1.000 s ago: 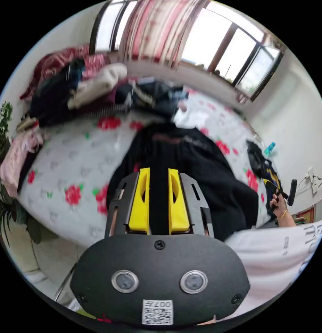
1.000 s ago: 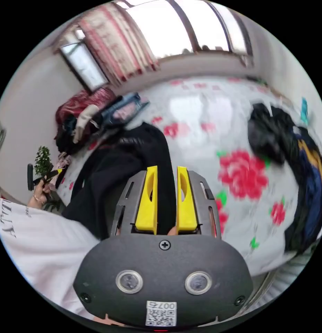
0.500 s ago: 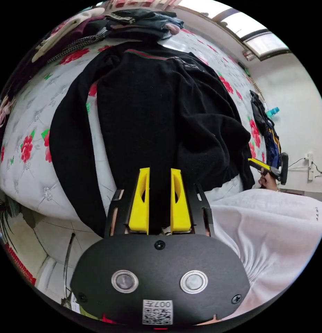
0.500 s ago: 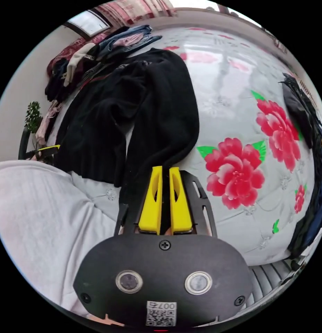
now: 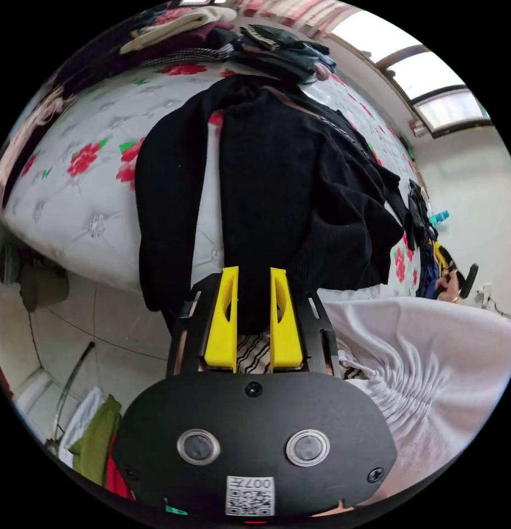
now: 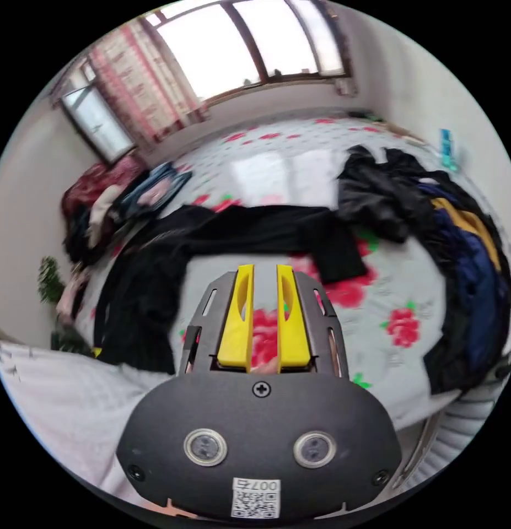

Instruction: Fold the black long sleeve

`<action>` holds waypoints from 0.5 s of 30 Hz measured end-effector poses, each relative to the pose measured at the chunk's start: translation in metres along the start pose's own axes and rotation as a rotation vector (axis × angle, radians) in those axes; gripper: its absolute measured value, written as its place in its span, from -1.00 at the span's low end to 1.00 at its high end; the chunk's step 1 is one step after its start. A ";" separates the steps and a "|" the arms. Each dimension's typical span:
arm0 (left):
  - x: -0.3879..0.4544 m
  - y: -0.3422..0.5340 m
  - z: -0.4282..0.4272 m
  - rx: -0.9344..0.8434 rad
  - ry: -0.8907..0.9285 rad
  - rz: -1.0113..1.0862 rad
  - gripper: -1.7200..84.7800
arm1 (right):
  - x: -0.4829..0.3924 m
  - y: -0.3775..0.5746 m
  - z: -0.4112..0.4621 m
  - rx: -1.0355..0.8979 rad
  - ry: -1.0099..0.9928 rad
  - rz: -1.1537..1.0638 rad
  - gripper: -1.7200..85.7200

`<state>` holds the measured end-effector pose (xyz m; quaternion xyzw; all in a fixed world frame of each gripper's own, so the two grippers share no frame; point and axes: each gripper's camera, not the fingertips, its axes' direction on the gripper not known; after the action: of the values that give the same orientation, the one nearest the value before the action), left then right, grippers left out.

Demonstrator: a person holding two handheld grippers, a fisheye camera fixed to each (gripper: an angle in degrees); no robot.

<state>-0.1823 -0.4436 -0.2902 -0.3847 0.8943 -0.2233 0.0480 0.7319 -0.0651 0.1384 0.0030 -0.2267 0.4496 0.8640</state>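
A: The left gripper [image 5: 253, 275] first: its yellow jaws stand a little apart, and the hem of the black long sleeve [image 5: 277, 182] hangs in front of the gap. Whether they pinch the cloth I cannot tell.

B: And where does the garment lie?

A: Spread over the near edge of the bed [image 5: 73, 209], body running away toward the far side, one sleeve drooping off the mattress edge toward the tiled floor [image 5: 62, 336] on the left. It is a soft, matte knit with a ribbed hem.

B: What room is there beside it?

A: To the left, a wide bare stretch of quilted white cover with red flowers. At the far edge sits a pile of clothes [image 5: 233, 38] (folded and loose together). At right a white shirt [image 5: 431, 363], gathered in pleats, crowds close.

B: The right gripper [image 6: 264, 270]?

A: Jaws slightly parted, nothing between them, held above the flowered cover. Beyond it the other sleeve stretches flat toward the right, its cuff just beside a heap of dark clothes [image 6: 459, 248]. Open mattress lies behind, up to the window [image 6: 238, 44].
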 end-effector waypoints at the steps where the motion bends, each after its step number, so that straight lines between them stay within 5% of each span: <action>1: -0.003 0.002 -0.001 0.006 0.021 -0.031 -0.75 | -0.024 0.014 0.022 -0.058 -0.106 -0.076 -0.80; 6: 0.004 0.004 -0.011 0.025 -0.011 -0.003 -0.74 | -0.103 0.051 0.080 -0.240 -0.336 -0.260 -0.76; 12: 0.014 -0.007 0.013 -0.063 -0.021 0.031 -0.74 | -0.122 0.045 0.116 -0.435 -0.344 -0.355 -0.81; 15: 0.028 -0.018 0.014 -0.102 -0.189 0.088 -0.88 | -0.132 0.038 0.126 -0.508 -0.313 -0.416 -0.91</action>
<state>-0.1866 -0.4795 -0.2928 -0.3661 0.9121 -0.1380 0.1224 0.5881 -0.1713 0.1919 -0.0969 -0.4553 0.1874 0.8650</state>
